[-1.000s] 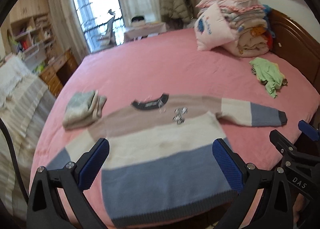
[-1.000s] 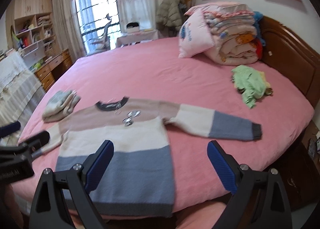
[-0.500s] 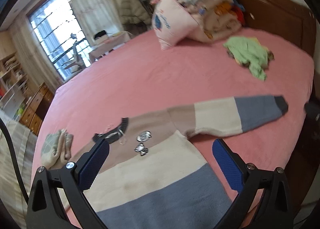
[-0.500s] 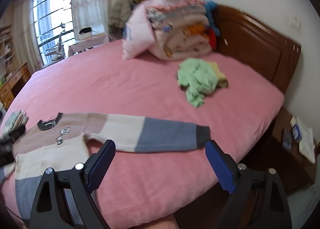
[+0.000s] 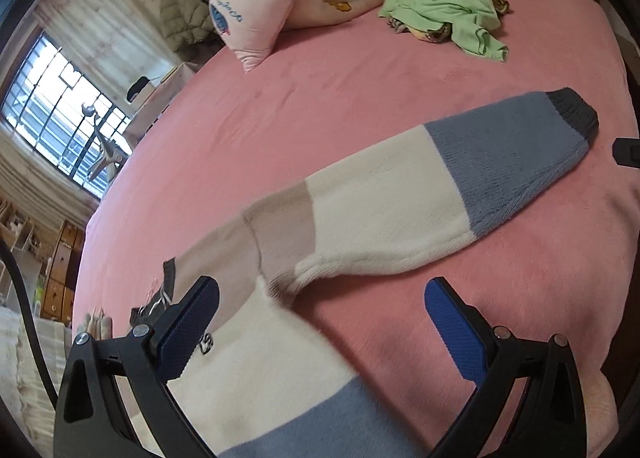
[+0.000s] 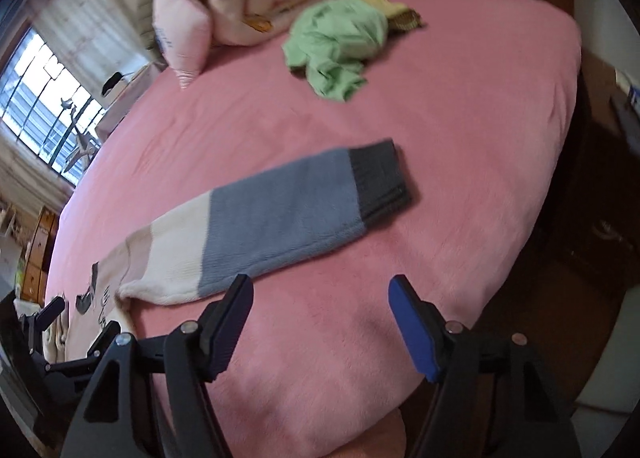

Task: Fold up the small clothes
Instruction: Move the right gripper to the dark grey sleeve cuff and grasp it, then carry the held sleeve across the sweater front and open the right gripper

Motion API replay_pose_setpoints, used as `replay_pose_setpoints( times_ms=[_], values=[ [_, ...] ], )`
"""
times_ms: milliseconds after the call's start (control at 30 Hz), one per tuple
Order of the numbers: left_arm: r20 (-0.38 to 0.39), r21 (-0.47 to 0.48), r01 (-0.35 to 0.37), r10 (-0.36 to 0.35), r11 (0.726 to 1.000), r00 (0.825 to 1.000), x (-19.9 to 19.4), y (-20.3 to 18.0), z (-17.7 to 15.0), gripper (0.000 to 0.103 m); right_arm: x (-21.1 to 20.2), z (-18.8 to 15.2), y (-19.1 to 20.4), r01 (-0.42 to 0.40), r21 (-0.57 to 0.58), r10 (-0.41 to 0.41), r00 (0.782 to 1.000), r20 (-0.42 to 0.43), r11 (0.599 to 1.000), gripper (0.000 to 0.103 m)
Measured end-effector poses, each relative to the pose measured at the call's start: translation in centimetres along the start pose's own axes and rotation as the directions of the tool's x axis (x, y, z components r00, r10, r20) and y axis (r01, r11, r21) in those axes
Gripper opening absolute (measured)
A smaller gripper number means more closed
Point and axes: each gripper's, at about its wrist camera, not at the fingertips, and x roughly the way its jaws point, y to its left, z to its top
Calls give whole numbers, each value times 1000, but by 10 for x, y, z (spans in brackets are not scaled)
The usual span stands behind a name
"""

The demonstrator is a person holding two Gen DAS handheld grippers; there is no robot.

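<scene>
We see the pink bed (image 5: 360, 106) spread wide, with the striped sweater (image 5: 384, 198) lying flat across it, one sleeve (image 6: 280, 214) stretched toward the bed's edge. A crumpled green garment (image 6: 340, 42) sits near the pillow (image 5: 248, 18). Our left gripper (image 5: 320, 322) hangs wide open over the sweater's armpit, holding nothing. Our right gripper (image 6: 320, 318) is closing near the sleeve, with only bedding between its jaws.
</scene>
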Motion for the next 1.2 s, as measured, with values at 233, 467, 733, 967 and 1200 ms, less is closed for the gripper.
replay_pose_setpoints(
  times_ms=[233, 467, 733, 967, 1200],
  values=[
    [-24, -5, 25, -26, 1000, 999, 23, -15, 19, 102, 37, 18, -7, -11, 57, 12, 1000, -11, 998, 68],
    [-76, -73, 24, -30, 997, 997, 56, -22, 33, 102, 69, 36, -19, -5, 147, 14, 998, -65, 989, 53],
    [-123, -139, 10, -28, 990, 992, 79, -28, 32, 102, 81, 36, -30, -2, 201, 18, 997, -77, 980, 43],
    [-161, -220, 3, -40, 976, 986, 88, -18, 28, 102, 74, 45, -8, 36, 66, -35, 999, -21, 997, 14],
    [-125, -306, 7, -47, 952, 991, 67, 7, 35, 102, 22, 45, 43, 45, -136, -29, 992, 121, 990, 14]
  ],
)
